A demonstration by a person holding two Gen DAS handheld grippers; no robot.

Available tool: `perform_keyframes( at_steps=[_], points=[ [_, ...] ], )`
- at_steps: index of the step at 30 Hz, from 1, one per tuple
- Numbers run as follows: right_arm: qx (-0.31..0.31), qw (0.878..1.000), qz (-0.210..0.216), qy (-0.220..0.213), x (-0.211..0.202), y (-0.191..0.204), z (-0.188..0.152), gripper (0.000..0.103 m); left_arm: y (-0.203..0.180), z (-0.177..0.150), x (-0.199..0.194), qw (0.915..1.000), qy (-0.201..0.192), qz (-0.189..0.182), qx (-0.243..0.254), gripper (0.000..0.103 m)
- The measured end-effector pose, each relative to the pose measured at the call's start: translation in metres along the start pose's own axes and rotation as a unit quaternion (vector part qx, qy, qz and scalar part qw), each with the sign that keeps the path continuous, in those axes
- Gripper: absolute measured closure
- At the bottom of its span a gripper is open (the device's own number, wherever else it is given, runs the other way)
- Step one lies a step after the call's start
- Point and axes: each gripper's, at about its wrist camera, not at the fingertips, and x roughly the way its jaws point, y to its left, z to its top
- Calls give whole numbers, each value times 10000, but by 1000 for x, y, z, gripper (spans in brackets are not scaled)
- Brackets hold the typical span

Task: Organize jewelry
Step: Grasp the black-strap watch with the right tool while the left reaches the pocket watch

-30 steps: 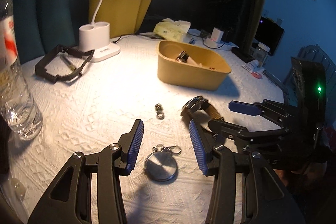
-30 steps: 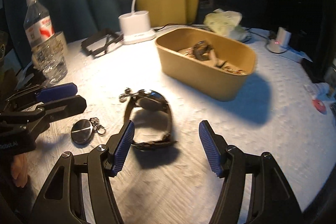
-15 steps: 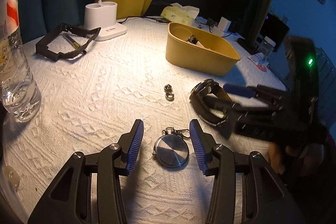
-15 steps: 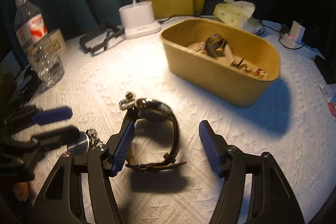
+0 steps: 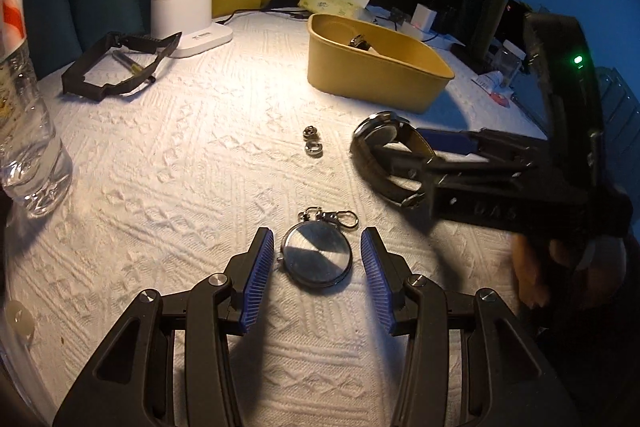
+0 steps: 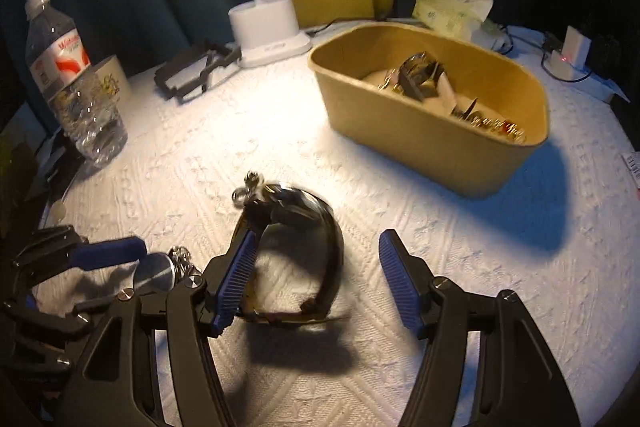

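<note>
Nearest: the left gripper point(image 5: 317, 271), jaws apart, is set astride a pocket watch point(image 5: 317, 257) lying flat on the white textured cloth point(image 5: 180, 163); no contact is seen. Beside it, the right gripper point(image 6: 316, 271), likewise spread, is placed about a wristwatch point(image 6: 298, 251), its left pad inside the strap loop; the watch is blurred. Beyond, a small pair of rings or clasps point(image 5: 312, 141) is left loose on the cloth. Farther: a tan tray point(image 6: 432, 143), in which several pieces are already held. Three items are judged outstanding; the task is counted as partly done.
</note>
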Motion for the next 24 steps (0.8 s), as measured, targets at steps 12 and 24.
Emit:
perform_keyframes(
  at_steps=[12, 24],
  points=[
    [-80, 9998, 151, 135, 8, 5, -4, 39, -2, -1, 1, 9999, 57, 76, 53, 55],
    [-168, 9992, 270, 225, 9, 13, -3, 39, -5, -1, 3, 9998, 74, 115, 128, 55]
  ],
)
